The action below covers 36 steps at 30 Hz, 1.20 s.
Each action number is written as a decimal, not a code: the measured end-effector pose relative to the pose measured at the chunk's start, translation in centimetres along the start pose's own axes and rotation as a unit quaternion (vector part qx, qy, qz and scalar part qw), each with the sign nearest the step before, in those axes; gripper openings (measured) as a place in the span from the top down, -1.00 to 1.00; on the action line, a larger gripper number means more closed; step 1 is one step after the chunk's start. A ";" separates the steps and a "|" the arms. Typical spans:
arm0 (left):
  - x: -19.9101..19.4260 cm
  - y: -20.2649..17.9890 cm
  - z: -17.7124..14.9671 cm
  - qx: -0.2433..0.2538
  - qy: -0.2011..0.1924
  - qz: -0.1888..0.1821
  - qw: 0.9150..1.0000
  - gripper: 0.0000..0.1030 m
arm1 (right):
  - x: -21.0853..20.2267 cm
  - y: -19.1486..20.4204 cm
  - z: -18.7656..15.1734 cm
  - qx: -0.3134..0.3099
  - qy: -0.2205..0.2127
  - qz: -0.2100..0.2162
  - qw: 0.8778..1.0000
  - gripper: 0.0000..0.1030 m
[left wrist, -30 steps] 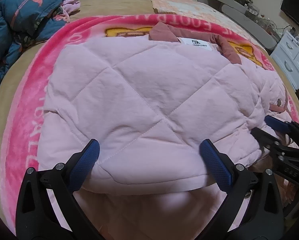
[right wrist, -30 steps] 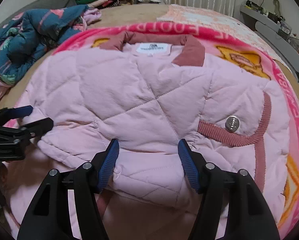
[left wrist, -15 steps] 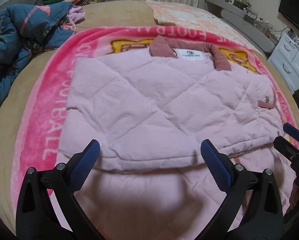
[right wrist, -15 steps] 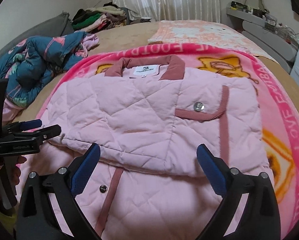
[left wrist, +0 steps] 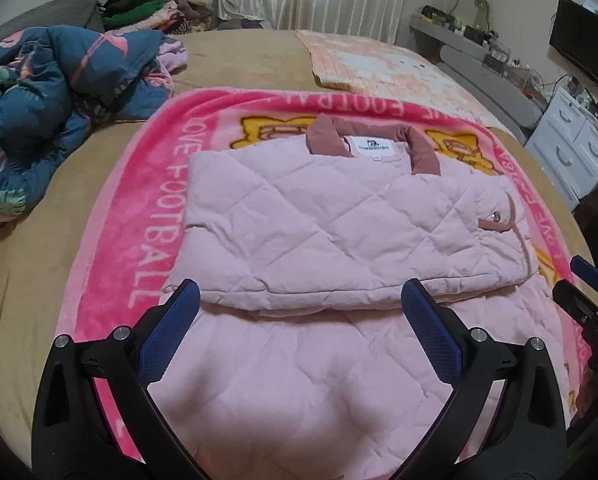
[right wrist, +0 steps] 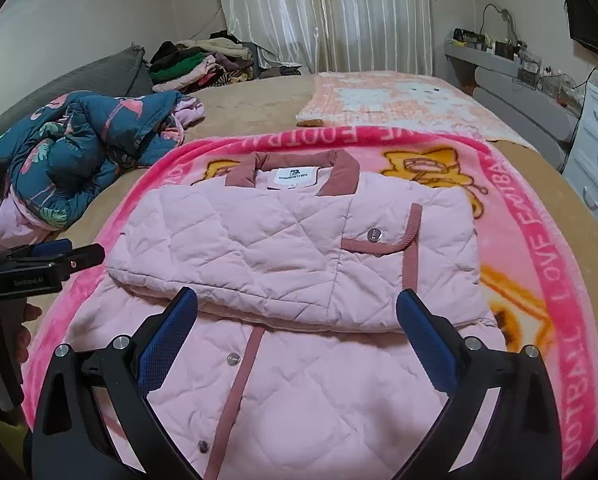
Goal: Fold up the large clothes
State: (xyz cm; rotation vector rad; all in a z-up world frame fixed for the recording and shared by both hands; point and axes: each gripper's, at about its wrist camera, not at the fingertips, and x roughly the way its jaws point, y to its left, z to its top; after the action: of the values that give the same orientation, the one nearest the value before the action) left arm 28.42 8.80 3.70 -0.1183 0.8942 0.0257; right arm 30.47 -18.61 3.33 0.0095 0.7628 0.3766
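One tan bed carries one pink blanket, and on the blanket's middle lies one pink quilted jacket, its upper half folded over the lower, collar toward the far edge. One blue floral garment is bunched at the bed's left edge. Two grippers: left gripper and right gripper, each spread wide, holding nothing above the jacket's near part.

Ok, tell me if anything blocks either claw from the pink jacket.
Nothing visible does. The left claw and right claw hang open above the pink jacket, with only its own lower half beneath them on the blanket.
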 end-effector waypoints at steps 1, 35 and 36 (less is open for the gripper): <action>-0.6 0.0 -0.2 -0.001 -0.004 -0.002 1.000 -0.84 | -0.4 0.1 -0.1 0.000 -0.003 0.000 1.000 -0.92; -14.2 -3.2 -3.4 0.033 -0.120 -0.029 0.992 -0.84 | -12.3 0.4 -1.3 0.013 -0.069 0.005 0.998 -0.92; -14.4 -3.2 -3.6 0.034 -0.122 -0.030 0.992 -0.84 | -12.7 0.4 -1.4 0.013 -0.071 0.006 0.997 -0.92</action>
State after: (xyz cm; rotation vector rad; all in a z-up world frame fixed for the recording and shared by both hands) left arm 16.84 5.59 13.02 -0.0771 0.6469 -0.0464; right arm 21.03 -22.71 10.97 0.0648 0.6280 0.3739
